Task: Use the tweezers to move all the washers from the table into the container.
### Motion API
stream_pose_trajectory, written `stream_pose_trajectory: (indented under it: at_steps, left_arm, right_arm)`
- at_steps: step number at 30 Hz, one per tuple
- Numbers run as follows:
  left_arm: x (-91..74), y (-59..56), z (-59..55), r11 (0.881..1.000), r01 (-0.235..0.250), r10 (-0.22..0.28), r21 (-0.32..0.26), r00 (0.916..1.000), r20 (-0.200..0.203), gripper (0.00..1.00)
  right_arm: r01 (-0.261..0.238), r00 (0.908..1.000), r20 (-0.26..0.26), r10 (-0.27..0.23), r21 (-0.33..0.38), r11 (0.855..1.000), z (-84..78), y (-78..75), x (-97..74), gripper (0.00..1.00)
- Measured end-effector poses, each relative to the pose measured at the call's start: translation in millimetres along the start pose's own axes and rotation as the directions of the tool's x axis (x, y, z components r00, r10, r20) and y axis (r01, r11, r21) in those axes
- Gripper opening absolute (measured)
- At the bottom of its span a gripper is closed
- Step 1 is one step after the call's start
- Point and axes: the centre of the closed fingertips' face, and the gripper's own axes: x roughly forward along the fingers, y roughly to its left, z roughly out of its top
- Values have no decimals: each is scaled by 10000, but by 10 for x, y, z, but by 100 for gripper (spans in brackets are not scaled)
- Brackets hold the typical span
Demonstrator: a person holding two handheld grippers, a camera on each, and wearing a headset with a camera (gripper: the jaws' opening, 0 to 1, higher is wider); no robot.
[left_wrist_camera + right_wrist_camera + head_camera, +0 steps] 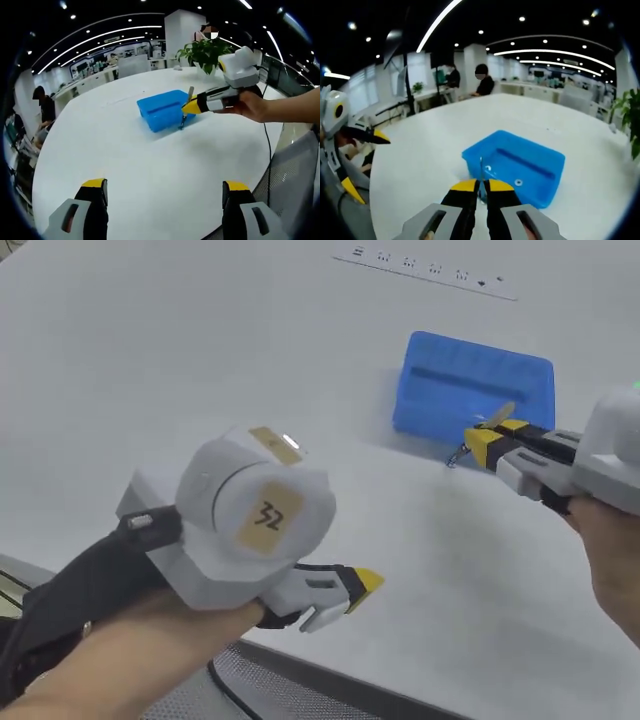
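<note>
The right gripper [480, 443] pinches the bendy tweezers [481, 167] mid-way, the washers [518, 182] look tiny and slippery, and the left gripper [165, 186] is spread.

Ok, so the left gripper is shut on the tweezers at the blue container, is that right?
No, the side is wrong: the right gripper is shut on the tweezers at the blue container, as the right gripper view shows. The left gripper is open.

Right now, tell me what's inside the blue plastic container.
Two small metal washers show on the container's floor. The right gripper and its thin metal tweezers cover the near corner.
</note>
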Motion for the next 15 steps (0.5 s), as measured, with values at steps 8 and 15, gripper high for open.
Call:
stream_pose_trajectory:
  at_steps: [8,15]
  left_arm:
    - [17,5,9,10000,0,0,6,10000,5,97]
    - [21,30,13,10000,-25,25,-22,10000,31,97]
  right_arm:
    - [-85,10000,-22,85,166,9998,-2,-6,9,3]
    - [-160,9997,-177,164,197,9997,-12,17,36,3]
